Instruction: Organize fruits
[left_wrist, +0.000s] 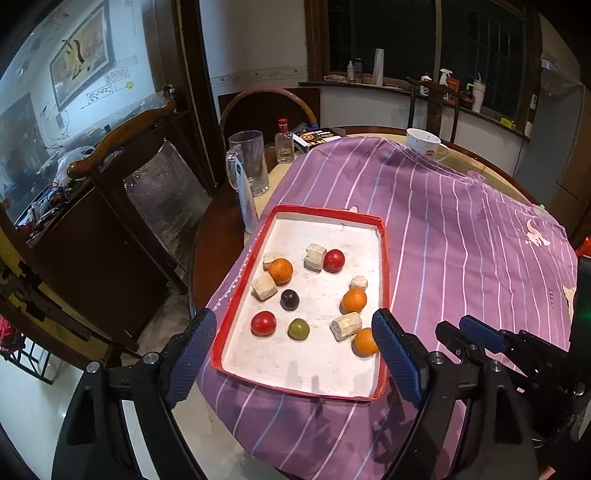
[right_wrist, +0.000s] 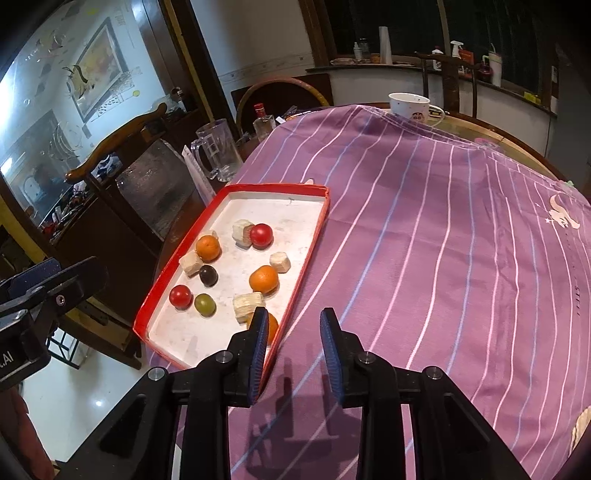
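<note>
Left gripper (left_wrist: 293, 349) hangs with jaws wide and empty, straddling the near end of the red-rimmed tray (left_wrist: 385, 258); its right pad partly hides the nearest orange (left_wrist: 364, 341). Right gripper (right_wrist: 294, 350) is narrowed, nothing between its ribbed blue pads, over bare striped purple cloth (right_wrist: 443, 258) at the tray's 3 o'clock. Round fruits and pale ridged cylinders (left_wrist: 345, 326) lie scattered on the tray's white floor; a glass mug (left_wrist: 249, 162) stands at 11 o'clock beyond.

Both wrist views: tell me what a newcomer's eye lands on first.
The red-rimmed tray on the purple striped cloth, near the table's edge. It holds bright round fruits, among them an orange and a red fruit, mixed with pale cut chunks. The left tool stands open over the tray's near end.
</note>
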